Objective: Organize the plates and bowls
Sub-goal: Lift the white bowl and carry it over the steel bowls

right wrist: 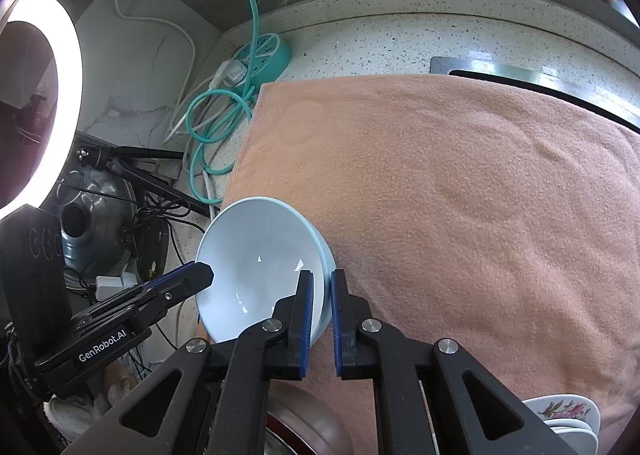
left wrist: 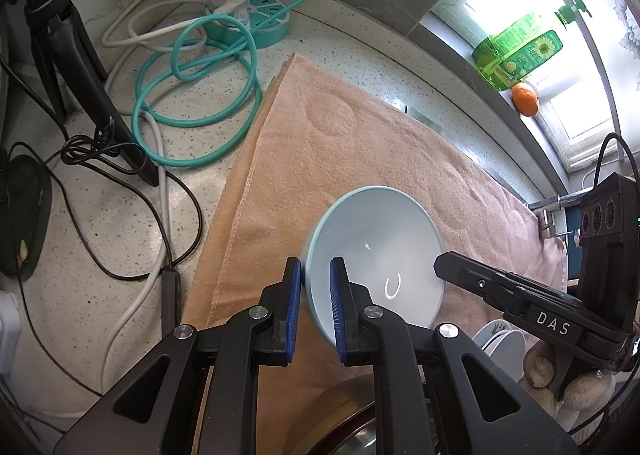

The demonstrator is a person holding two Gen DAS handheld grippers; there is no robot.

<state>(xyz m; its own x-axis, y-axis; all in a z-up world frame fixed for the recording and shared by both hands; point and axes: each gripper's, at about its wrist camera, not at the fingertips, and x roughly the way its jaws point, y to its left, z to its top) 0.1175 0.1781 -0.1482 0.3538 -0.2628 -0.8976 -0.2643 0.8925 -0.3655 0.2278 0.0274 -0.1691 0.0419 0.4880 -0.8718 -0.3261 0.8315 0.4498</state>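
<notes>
A pale blue bowl (left wrist: pixel 376 251) is held up over the peach towel (left wrist: pixel 328 143), gripped from both sides. My left gripper (left wrist: pixel 315 305) is shut on the bowl's left rim, the rim between its blue pads. My right gripper (right wrist: pixel 321 311) is shut on the bowl's (right wrist: pixel 256 267) right rim. Each gripper shows in the other's view: the right one (left wrist: pixel 444 267) at the bowl's far rim, the left one (right wrist: pixel 200 275) at the bowl's left rim. A floral plate stack (right wrist: pixel 560 415) lies at the lower right.
The towel (right wrist: pixel 460 195) covers the counter. A teal power strip (left wrist: pixel 256 11) with coiled teal cable (left wrist: pixel 196 103) lies at the back left. A tripod (left wrist: pixel 72 55) and black wires stand at left. A green bottle (left wrist: pixel 516 51) and orange (left wrist: pixel 525 98) sit on the sill. A ring light (right wrist: pixel 48 95) stands at left.
</notes>
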